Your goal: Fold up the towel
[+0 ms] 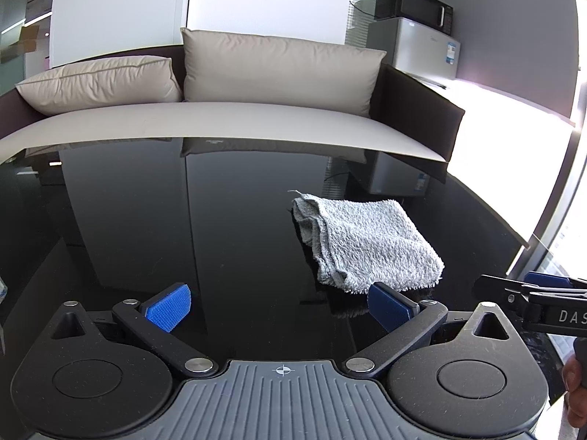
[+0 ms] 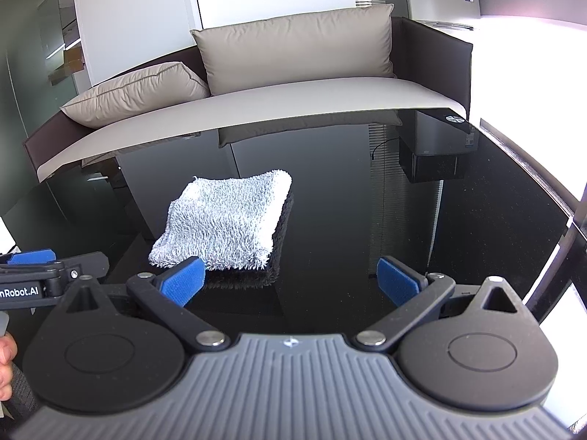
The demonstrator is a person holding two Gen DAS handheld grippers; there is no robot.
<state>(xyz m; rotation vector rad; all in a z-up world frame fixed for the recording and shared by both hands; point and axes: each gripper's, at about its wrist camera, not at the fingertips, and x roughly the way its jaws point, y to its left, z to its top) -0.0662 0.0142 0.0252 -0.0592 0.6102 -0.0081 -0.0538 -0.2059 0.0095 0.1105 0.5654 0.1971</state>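
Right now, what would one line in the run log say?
task: fold towel | towel: folded, lying on black table | left gripper: jaws open, empty | right gripper: jaws open, empty

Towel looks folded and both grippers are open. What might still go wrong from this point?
1. The towel has loose layered edges on one side; a nudge may splay them.
2. The left gripper has one pad close to the towel's fringe and may snag it.
3. The glossy black table may let the towel slide.

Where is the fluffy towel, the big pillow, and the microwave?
grey towel [image 2: 227, 220], right wrist view, middle of its top fold.
large beige cushion [image 1: 279, 69], left wrist view, centre of its front.
black microwave [image 1: 414, 5], left wrist view, its door.
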